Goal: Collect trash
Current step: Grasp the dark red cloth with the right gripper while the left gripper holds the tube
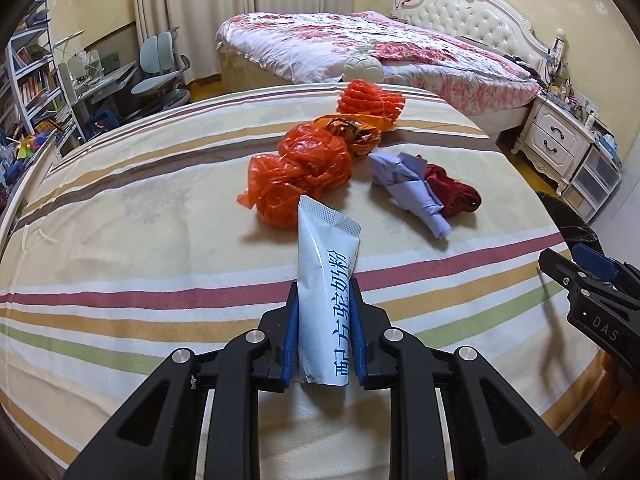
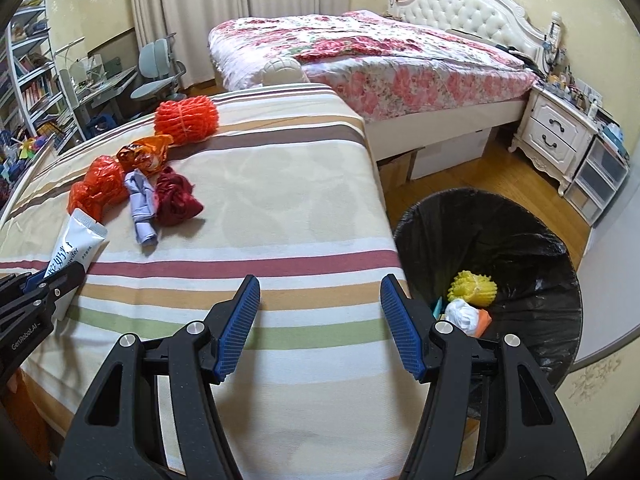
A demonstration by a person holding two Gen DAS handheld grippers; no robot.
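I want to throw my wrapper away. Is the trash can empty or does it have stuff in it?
Not empty. The trash can, lined with a black bag, holds a yellow net, a white wad and something orange.

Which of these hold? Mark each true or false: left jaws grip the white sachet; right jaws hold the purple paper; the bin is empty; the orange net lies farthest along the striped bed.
1. The left gripper has its jaws shut on the white sachet. True.
2. The right gripper holds the purple paper. False: its jaws are open and empty; the paper lies on the striped bed.
3. The bin is empty. False: a yellow net and other scraps lie inside.
4. The orange net lies farthest along the bed. True.
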